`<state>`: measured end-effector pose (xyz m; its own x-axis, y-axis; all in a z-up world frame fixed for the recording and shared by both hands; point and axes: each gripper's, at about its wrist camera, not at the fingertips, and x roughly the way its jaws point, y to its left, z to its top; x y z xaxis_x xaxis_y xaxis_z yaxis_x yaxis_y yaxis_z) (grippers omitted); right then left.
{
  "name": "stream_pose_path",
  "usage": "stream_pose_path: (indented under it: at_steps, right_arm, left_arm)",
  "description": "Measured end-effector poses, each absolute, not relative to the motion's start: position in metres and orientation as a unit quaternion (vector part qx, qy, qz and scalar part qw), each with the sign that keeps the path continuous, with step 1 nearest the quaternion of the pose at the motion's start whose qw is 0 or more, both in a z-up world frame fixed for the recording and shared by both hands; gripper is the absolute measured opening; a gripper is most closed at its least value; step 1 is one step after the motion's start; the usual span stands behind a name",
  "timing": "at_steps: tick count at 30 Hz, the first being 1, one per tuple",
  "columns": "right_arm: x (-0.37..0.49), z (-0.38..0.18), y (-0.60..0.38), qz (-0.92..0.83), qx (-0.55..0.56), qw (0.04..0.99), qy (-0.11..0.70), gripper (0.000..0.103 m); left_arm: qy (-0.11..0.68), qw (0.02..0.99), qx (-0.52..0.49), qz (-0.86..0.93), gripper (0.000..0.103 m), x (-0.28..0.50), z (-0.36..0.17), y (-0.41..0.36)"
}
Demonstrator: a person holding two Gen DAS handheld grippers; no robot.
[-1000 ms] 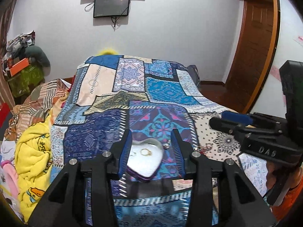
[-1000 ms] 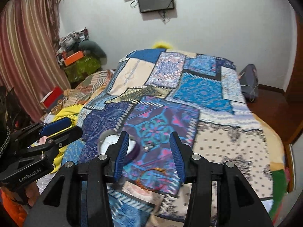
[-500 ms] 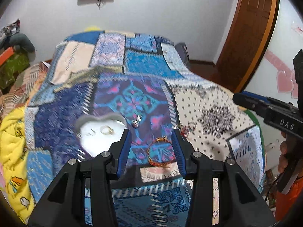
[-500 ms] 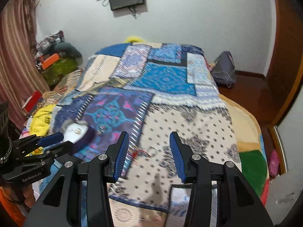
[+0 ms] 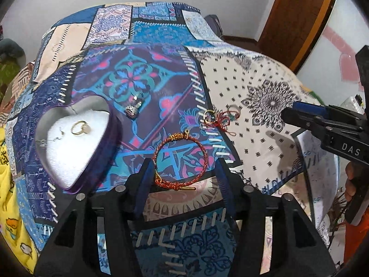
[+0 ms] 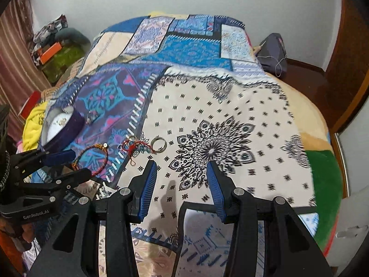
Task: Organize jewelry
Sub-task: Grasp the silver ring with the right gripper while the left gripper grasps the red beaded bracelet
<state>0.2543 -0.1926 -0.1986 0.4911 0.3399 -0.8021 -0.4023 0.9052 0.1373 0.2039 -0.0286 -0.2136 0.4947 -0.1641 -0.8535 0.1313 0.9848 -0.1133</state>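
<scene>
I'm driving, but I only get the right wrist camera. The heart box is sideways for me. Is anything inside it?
Observer: Yes. The left wrist view looks down into the heart box, and a gold ring lies on its white cushion.
Operator: Did the other grabber catch the red bracelet? Its arm is in my way.
Observer: Not yet. The left gripper is open, and the whole red bracelet lies flat on the bedspread with a finger on either side of its near part.
Operator: What's the blurry shiny thing next to the box?
Observer: A wide silver ring, on the bedspread outside the box.
</scene>
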Motion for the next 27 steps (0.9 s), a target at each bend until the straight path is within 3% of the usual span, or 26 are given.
stream_pose_path:
  at_steps: [8, 10, 17, 23, 27]
  right_arm:
    - [0.275, -0.21, -0.181, 0.23, -0.021, 0.857, 0.461, 0.041]
    - [0.277, -0.214, -0.174, 0.234, -0.039, 0.855, 0.461, 0.041]
    - [0.275, -0.228, -0.154, 0.242, -0.122, 0.842, 0.467, 0.041]
    - [0.279, -0.229, -0.15, 0.249, -0.136, 0.84, 0.462, 0.041]
    - [0.28, -0.229, -0.146, 0.257, -0.131, 0.839, 0.461, 0.036]
  left_arm:
    - [0.489, 0.869, 0.006, -0.072, 0.058, 0.21, -0.223, -0.03]
    - [0.488, 0.869, 0.004, -0.079, 0.063, 0.211, -0.225, -0.03]
    - [0.482, 0.872, 0.009, -0.084, 0.063, 0.214, -0.229, -0.032]
    - [0.476, 0.875, 0.014, -0.083, 0.062, 0.215, -0.232, -0.035]
    - [0.474, 0.877, 0.016, -0.081, 0.054, 0.215, -0.232, -0.035]
